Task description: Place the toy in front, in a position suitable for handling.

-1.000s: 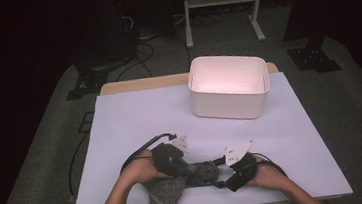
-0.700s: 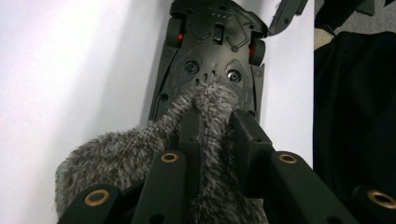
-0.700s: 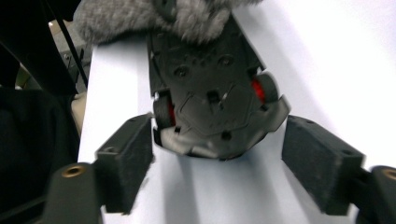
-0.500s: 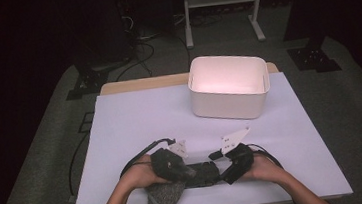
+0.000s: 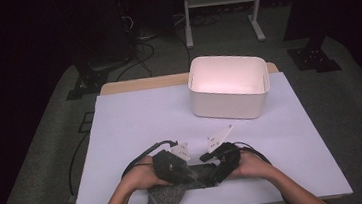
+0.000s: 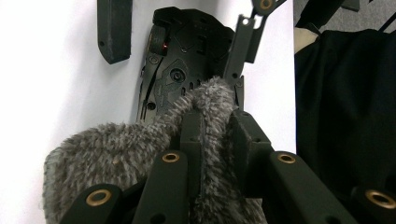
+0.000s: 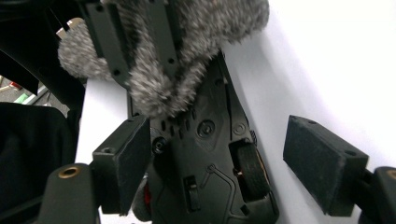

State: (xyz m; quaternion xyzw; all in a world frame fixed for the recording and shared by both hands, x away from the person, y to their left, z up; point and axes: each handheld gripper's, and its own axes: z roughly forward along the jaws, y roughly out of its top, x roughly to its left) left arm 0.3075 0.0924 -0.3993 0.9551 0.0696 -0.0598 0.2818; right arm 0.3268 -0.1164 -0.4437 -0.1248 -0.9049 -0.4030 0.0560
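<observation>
Left gripper (image 5: 175, 169): jaws clamped on grey fuzzy cloth (image 6: 140, 154) near table (image 5: 135, 121) front edge, above black computer mouse (image 7: 210, 186); keep grip firm. Right gripper (image 5: 220, 163): jaws just opened, apart astride mouse, not pressing; re-close squarely before wiping.

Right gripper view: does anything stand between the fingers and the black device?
Nothing visible. The device lies between the right gripper's fingers, which have just been opening. The fuzzy cloth, clamped by the left gripper, covers only its far end.
</observation>
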